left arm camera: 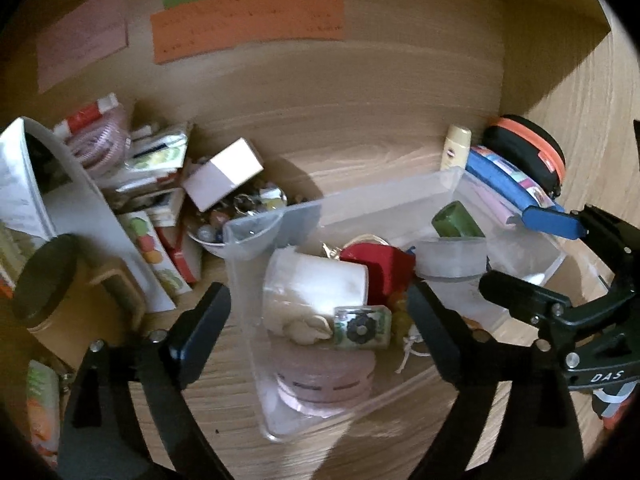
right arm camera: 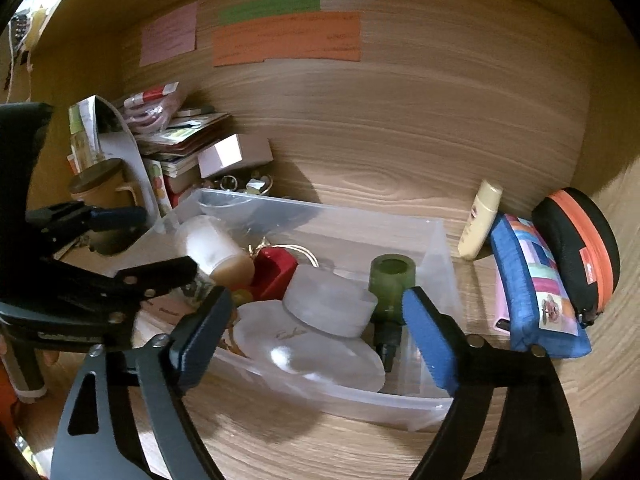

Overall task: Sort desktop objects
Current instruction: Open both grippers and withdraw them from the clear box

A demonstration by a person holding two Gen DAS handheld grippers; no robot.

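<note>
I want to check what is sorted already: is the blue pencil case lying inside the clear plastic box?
No, the blue pencil case stands on the desk outside the clear plastic box, to its right, beside the black round case.

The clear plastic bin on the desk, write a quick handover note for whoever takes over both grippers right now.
Left gripper: open, holding nothing, fingers either side of the bin's near end.
Right gripper: open, holding nothing, over the bin's other end.
Clear bin already holds a white cup, red box, green bottle, frosted jar and a pink round case.
Left to sort: the cream tube, blue pouch and black-and-orange case beside the bin, and the pile of packets and boxes with the lidded mug on the other side.
</note>
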